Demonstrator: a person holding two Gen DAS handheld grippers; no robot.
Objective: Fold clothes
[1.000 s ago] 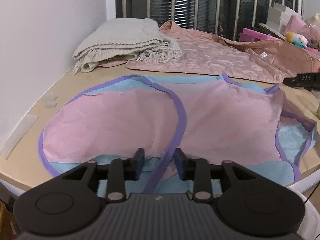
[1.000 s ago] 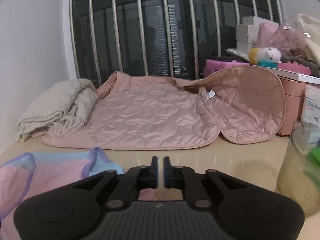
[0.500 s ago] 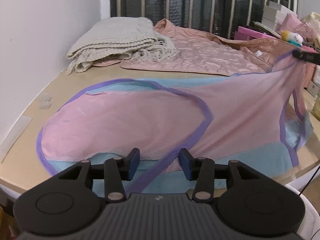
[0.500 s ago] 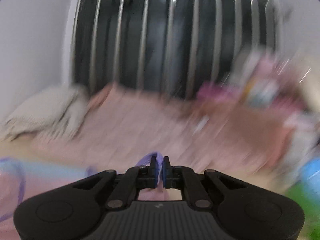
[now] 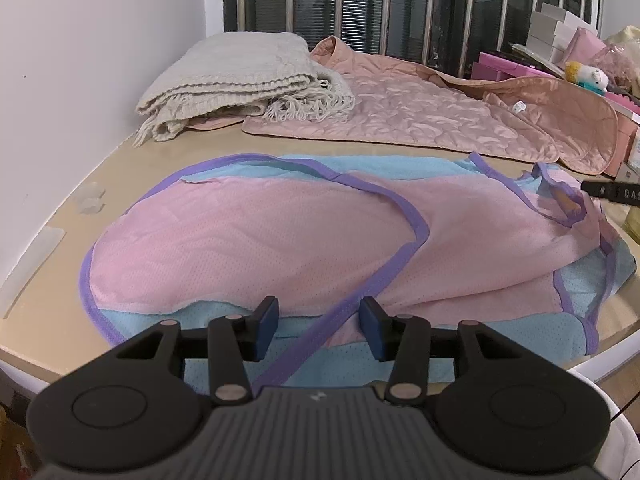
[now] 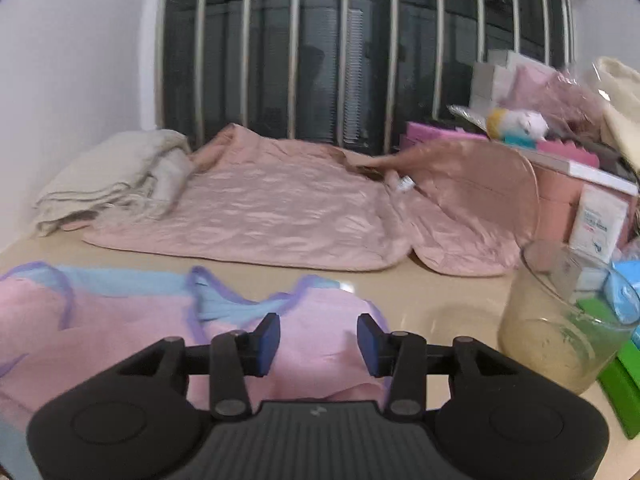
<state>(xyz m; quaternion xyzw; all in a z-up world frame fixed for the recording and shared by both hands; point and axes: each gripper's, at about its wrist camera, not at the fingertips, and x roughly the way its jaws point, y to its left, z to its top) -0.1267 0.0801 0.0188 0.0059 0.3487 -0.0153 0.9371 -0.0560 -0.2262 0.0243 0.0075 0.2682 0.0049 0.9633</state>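
Note:
A pink and light-blue mesh vest with purple trim lies spread on the beige table. My left gripper hovers over its near hem, open. A purple trim strip runs between the jaws, and the pads do not press on it. In the right wrist view the vest's shoulder end lies flat with its straps rumpled. My right gripper stands just above that end; its jaws are opening and the pads touch nothing. The right gripper's tip also shows at the far right of the left wrist view.
A folded beige knitted blanket and a pink quilted jacket lie at the back under the barred window. A glass jar, boxes and a green pack crowd the right side. A white wall bounds the left.
Half a second ago the right gripper was shut on a purple strap and held the vest's right end up. That end now lies on the table and the right jaws stand apart. The left jaws widened slightly.

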